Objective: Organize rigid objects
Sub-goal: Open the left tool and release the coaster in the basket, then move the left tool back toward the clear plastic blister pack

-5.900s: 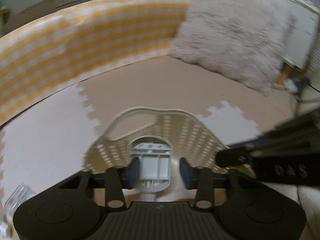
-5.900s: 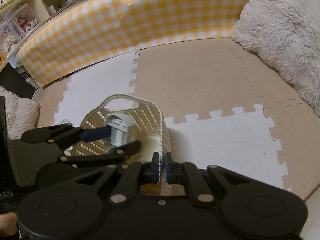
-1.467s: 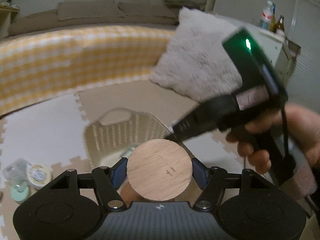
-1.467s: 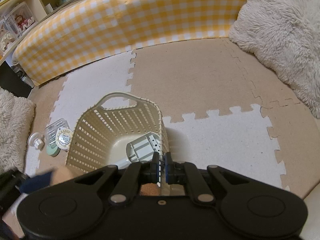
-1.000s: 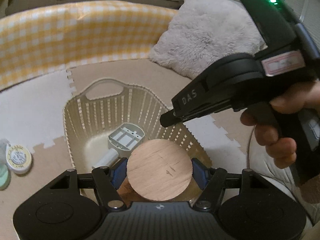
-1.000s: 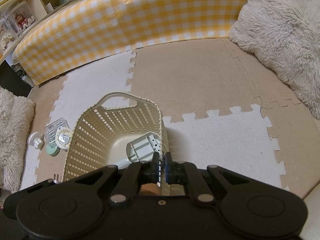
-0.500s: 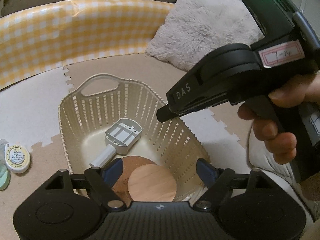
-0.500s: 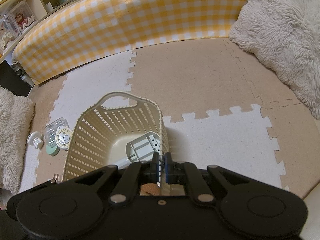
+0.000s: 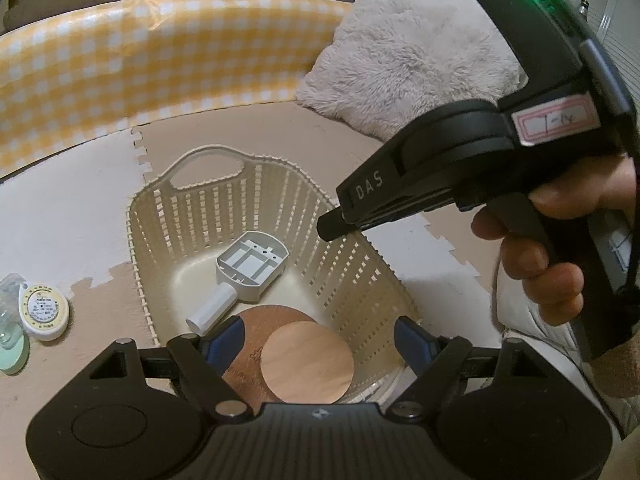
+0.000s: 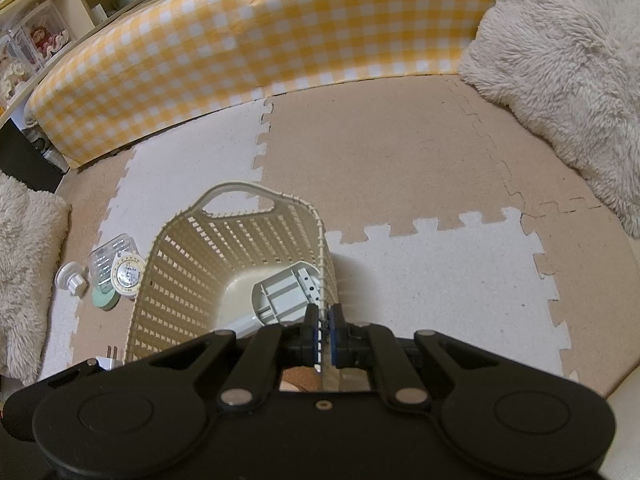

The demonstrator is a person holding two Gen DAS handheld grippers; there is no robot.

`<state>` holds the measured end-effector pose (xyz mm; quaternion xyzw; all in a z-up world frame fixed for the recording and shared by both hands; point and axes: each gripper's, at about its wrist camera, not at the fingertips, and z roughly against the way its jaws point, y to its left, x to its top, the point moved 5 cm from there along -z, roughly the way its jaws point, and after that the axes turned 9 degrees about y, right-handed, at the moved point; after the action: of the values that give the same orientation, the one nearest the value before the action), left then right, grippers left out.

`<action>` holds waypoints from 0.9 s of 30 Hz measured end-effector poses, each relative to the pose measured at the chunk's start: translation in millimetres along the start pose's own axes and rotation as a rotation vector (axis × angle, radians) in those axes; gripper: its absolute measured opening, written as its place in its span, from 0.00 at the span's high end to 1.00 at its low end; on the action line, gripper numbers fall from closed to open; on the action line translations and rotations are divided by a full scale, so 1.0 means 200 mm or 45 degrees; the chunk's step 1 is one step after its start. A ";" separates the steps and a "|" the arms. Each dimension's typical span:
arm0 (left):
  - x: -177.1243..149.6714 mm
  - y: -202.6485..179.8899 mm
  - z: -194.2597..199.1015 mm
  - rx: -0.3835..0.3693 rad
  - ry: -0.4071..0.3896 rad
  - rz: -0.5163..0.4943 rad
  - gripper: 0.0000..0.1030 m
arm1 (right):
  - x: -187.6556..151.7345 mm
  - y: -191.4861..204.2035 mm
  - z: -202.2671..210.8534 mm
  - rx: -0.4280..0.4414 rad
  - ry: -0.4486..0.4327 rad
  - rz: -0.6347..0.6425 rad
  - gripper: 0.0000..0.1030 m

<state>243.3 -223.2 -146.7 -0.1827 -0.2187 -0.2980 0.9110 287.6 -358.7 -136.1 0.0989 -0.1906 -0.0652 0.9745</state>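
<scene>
A cream slotted basket [image 9: 208, 156] stands on the foam floor mat. In it lie a grey plastic piece with a white handle [image 9: 250, 266], a dark cork disc [image 9: 248, 340] and, on top of that, a pale wooden disc [image 9: 307, 362]. My left gripper [image 9: 318, 340] hovers open over the basket's near end, and the wooden disc lies loose below its fingers. My right gripper [image 10: 325, 334] is shut on the basket's right rim [image 10: 322, 240]. In the left wrist view that right gripper [image 9: 332, 232] reaches in from the right, held by a hand [image 9: 560, 248].
Left of the basket lie a round yellow-rimmed tape case [image 9: 43, 311], a mint-green disc [image 9: 14, 354], a clear box [image 10: 110, 256], a white knob [image 10: 72, 280] and a white plug [image 10: 110, 360]. A yellow checked bumper [image 10: 280, 32] runs behind; fluffy cushions [image 10: 560, 60] lie at the right and left.
My left gripper opened and let go of the wooden disc, which dropped onto the cork disc in the basket. The right gripper kept its hold on the rim.
</scene>
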 end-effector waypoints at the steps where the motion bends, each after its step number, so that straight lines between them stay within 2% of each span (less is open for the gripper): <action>1: 0.00 0.00 0.01 0.000 0.001 0.000 0.20 | 0.00 0.00 0.00 0.000 0.000 -0.001 0.95; 11: 0.03 0.00 0.15 -0.001 -0.028 -0.015 0.15 | 0.00 0.00 0.00 0.003 0.001 0.001 0.95; 18: 0.06 0.02 0.27 0.047 -0.055 -0.034 0.10 | 0.00 0.00 0.00 0.006 0.002 -0.002 0.95; 27: 0.14 0.19 0.50 0.126 -0.190 0.079 0.02 | 0.00 0.00 0.00 0.005 0.002 -0.003 0.95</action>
<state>257.4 -161.1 -56.4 -0.1657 -0.2949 -0.2441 0.9088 288.1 -358.8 -135.9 0.1012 -0.1899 -0.0657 0.9744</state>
